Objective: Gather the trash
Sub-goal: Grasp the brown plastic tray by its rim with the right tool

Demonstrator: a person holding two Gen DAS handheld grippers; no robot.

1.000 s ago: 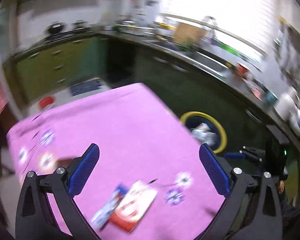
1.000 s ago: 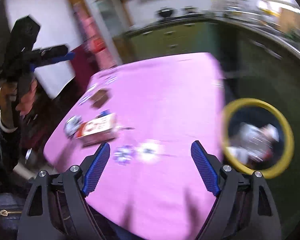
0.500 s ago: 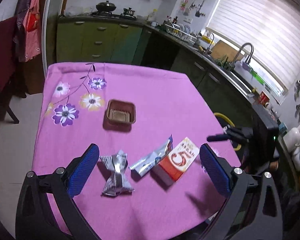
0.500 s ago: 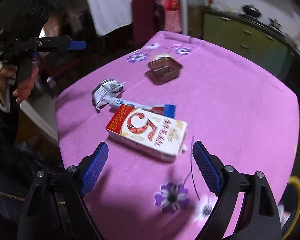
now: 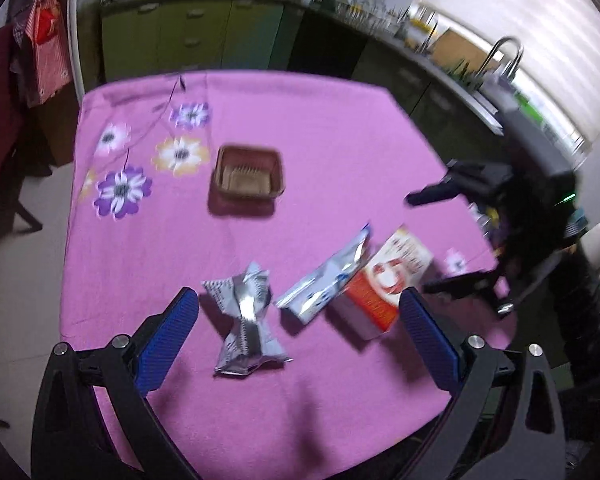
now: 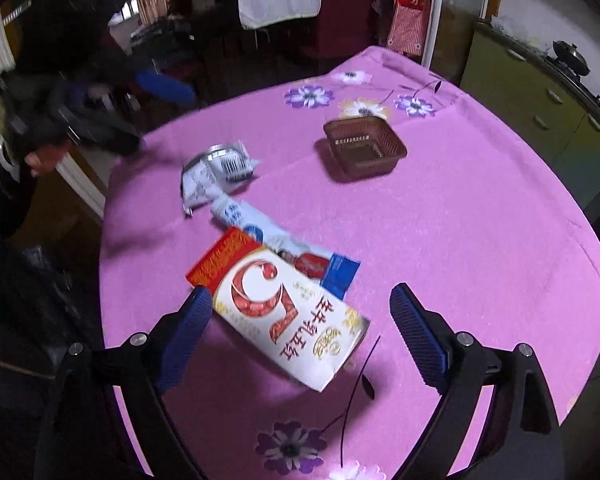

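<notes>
While both my grippers hang above the near edge of the counter [image 5: 340, 120], under its pink flowered cloth, the stock reads as follows.

Item one: red-and-white carton [image 6: 284, 312], lying flat near the near right corner of the counter. It sits under my right gripper [image 6: 300, 320], between its jaws; those jaws are opening, and neither blue pad touches the carton, though the left one stands just beside its red end.

Item two: long blue-and-white wrapper [image 6: 276, 240], flat, one end tucked against the carton's far side, running away toward the left.

Item three: crumpled silver wrapper [image 5: 246, 314], just beside the long wrapper's other end, toward the near left part of the counter. It lies below my left gripper [image 5: 296, 320], whose jaws are spread wide with nothing pinched; the silver wrapper and part of the long one show between them.

Item four: small brown basket [image 5: 248, 174], upright, about mid-counter, well apart from the three pieces of trash, near the printed flowers at the far left corner.

Seen also: my right gripper from the left view, blurred, over the right edge of the counter.
</notes>
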